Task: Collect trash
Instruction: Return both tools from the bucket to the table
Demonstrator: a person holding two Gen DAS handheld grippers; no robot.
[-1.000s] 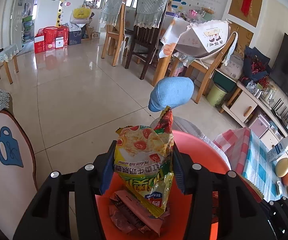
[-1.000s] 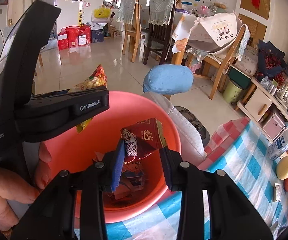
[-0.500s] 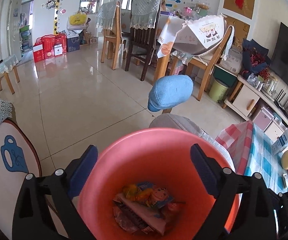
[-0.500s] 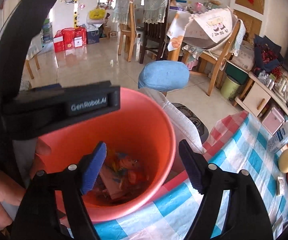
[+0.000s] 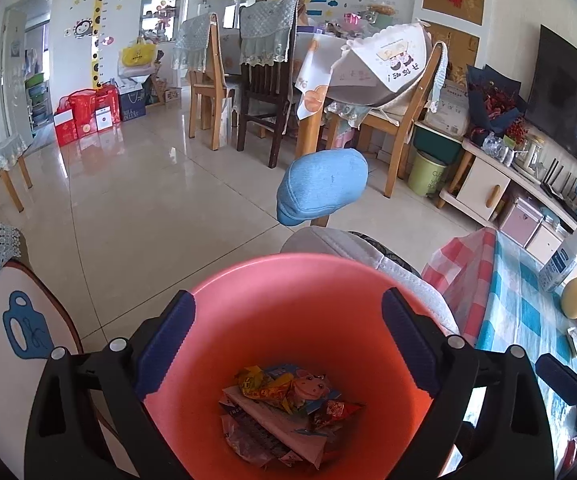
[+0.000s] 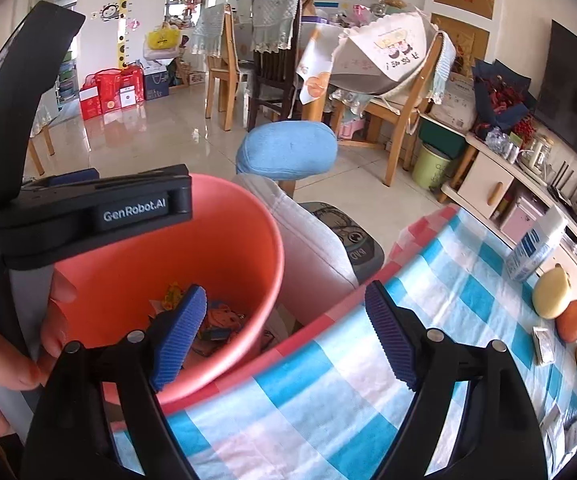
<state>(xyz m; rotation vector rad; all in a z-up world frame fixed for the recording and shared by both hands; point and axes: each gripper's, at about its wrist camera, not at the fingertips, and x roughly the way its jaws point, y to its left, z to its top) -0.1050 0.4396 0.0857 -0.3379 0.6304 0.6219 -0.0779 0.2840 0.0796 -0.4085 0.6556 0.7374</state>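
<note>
An orange plastic bin sits right below my left gripper, which is open and empty above its mouth. Several snack wrappers lie in a heap at the bin's bottom. In the right wrist view the same bin is at the left, beside the edge of a checked tablecloth. My right gripper is open and empty, over the bin's right rim and the cloth's edge. The left gripper's black body crosses over the bin in that view.
A blue cushioned stool and a grey-covered seat stand just behind the bin. A carton, round fruit and small packets lie on the cloth at the right. Dining chairs and a table stand further back.
The left gripper opened and dropped the yellow snack bag into the bin. The right gripper opened and dropped the red wrapper in, then shifted right toward the tablecloth.
</note>
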